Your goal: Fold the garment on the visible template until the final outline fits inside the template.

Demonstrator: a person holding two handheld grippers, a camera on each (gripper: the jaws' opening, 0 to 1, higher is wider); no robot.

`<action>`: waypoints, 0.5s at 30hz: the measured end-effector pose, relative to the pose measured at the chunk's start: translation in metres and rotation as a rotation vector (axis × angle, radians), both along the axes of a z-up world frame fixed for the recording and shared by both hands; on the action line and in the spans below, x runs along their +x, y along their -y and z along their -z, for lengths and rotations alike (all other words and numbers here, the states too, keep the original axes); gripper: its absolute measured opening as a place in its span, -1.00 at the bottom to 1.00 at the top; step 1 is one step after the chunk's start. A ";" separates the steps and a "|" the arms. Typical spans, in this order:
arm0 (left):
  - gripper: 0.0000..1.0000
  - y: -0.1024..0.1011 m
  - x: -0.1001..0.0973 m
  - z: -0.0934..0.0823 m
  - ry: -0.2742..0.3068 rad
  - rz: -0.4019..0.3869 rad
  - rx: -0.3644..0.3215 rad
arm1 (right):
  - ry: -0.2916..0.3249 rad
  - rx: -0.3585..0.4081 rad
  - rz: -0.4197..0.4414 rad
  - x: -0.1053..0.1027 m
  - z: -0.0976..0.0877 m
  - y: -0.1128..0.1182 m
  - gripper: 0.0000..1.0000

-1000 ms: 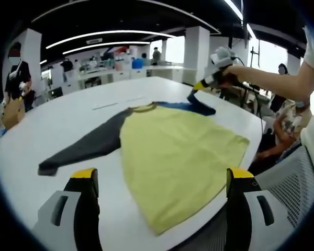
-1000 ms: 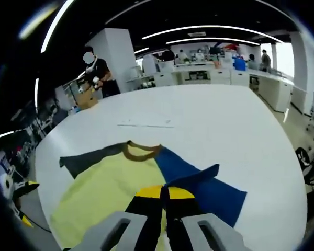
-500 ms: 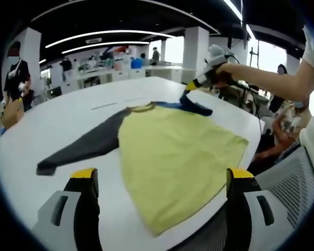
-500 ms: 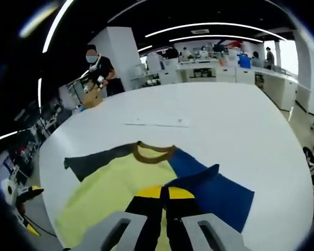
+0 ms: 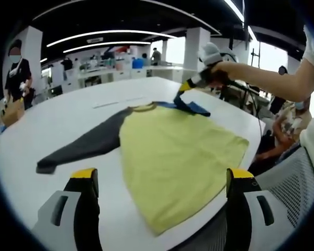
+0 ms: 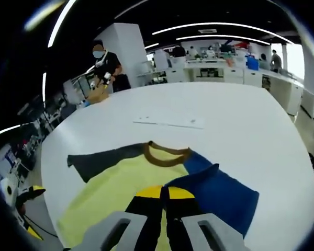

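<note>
Left gripper view: left gripper (image 5: 162, 183) jaws spread, idle, above the yellow-bodied shirt (image 5: 178, 151) on the white counter (image 5: 68, 120).

Right gripper view: right gripper (image 6: 165, 194) jaws pinching the blue sleeve (image 6: 214, 191); cloth may slip, misfolding.

Shirt: yellow-bodied shirt (image 5: 175, 157) lies flat on white table (image 5: 68, 117), grey sleeve (image 5: 81, 146) stretched out.
Right gripper: right gripper (image 5: 181, 91) pinches blue sleeve (image 5: 188, 106), lifted.
Left gripper: left gripper (image 5: 162, 180) jaws apart, holding nothing.
</note>
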State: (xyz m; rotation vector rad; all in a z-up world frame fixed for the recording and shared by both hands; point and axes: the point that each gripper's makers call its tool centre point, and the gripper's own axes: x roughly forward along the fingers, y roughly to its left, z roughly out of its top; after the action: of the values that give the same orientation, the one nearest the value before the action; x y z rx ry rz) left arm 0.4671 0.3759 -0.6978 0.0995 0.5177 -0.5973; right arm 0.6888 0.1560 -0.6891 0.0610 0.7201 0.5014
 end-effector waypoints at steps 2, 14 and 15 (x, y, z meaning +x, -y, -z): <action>0.98 0.001 -0.001 0.000 -0.002 0.000 -0.001 | 0.001 -0.004 -0.009 0.000 0.000 -0.005 -1.00; 0.98 -0.001 -0.001 0.001 -0.009 -0.006 0.003 | 0.005 -0.061 -0.083 0.004 0.004 -0.044 -1.00; 0.98 -0.001 -0.001 0.001 -0.009 -0.006 0.003 | 0.004 -0.063 -0.087 0.004 0.004 -0.046 -1.00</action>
State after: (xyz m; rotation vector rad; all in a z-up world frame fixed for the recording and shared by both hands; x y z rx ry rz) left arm 0.4666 0.3769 -0.6990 0.0980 0.5273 -0.5910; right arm 0.6927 0.2023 -0.6928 -0.0305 0.7361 0.5619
